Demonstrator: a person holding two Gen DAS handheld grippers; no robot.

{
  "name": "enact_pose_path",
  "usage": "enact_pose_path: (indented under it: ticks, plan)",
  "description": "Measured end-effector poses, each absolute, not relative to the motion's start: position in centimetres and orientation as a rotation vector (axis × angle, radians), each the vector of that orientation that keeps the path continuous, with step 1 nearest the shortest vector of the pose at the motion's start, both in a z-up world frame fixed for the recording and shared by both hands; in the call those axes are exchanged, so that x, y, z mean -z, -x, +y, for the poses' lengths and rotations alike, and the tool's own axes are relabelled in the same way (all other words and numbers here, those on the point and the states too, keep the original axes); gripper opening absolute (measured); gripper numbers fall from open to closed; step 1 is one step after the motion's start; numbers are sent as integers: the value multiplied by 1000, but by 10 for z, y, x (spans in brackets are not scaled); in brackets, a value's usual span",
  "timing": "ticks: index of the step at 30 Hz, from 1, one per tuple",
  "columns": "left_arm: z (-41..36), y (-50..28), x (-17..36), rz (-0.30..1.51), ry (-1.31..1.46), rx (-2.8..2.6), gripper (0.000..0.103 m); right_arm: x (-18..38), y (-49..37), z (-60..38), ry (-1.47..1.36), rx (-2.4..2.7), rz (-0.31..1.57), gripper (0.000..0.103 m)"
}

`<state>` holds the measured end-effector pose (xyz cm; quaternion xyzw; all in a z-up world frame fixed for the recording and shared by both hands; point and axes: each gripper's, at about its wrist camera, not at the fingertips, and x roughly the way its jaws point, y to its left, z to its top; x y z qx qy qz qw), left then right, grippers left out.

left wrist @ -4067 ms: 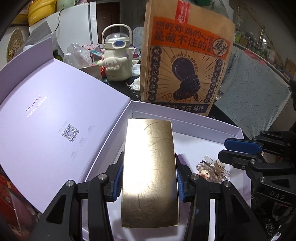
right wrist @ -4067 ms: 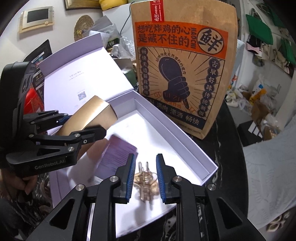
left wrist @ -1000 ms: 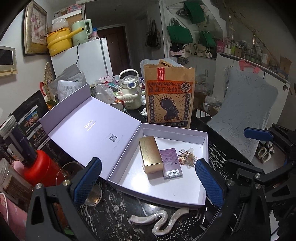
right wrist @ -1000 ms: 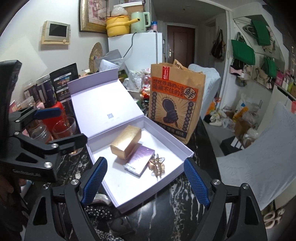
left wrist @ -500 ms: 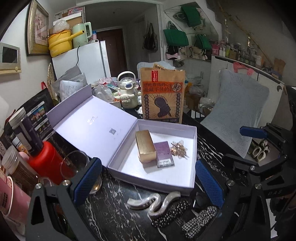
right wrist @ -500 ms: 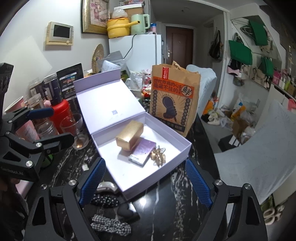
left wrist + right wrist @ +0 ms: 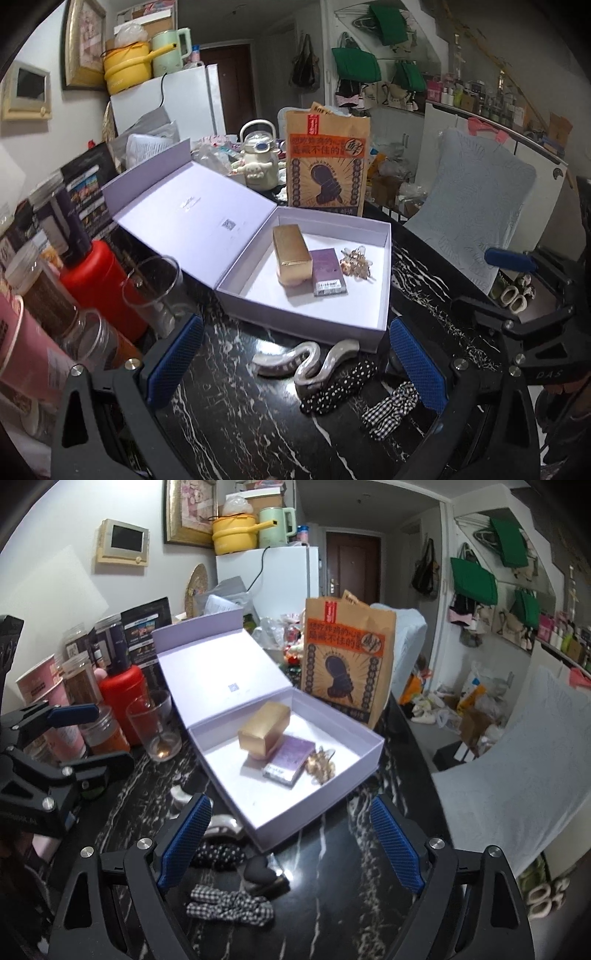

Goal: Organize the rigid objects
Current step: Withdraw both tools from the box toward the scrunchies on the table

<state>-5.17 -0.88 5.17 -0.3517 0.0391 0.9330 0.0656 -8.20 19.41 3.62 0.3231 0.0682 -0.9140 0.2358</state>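
A black marble-veined table [image 7: 236, 424] was seen carrying everything, with a lavender box [image 7: 384, 273] lying open on it, its lid [image 7: 192, 218] folded back flat to the left. A brown paper bag [image 7: 327, 162] printed in orange and black was stood upright just behind the box's far wall. To the left of the box a red bottle [image 7: 99, 280] and an empty glass [image 7: 155, 288] were placed close together among jars.

Inside the box three things were laid side by side near the far half: a gold carton [image 7: 291, 254] on the left, a purple packet [image 7: 327, 271] touching its right side, and a small cluster of gold hair clips [image 7: 356, 262] just right of that.

On the table in front of the box's near wall, a pearly wavy hair clip [image 7: 306, 360] was seen, with a black polka-dot scrunchie [image 7: 340, 387] touching it and a black-and-white checked bow [image 7: 388, 406] beside that. In the right wrist view a dark heart-shaped clip [image 7: 260, 873] was shown next to the bow [image 7: 229, 904].

The left tool [image 7: 295, 358] was held above these loose pieces with its blue pads wide apart and nothing between them. The right tool [image 7: 291, 845] was likewise spread wide and empty, held over the table at the box's near corner.
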Motion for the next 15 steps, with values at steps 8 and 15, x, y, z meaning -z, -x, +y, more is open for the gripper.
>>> enact_pose_path:
  ticks: [8, 15]
  plan:
    - [-17, 43, -31, 77, 1099, -2787, 103, -9, 68, 190, -939, 2451, 178, 97]
    - [-23, 39, -12, 11, 1154, -2727, 103, 14, 56, 188, -970, 2413, 143, 102]
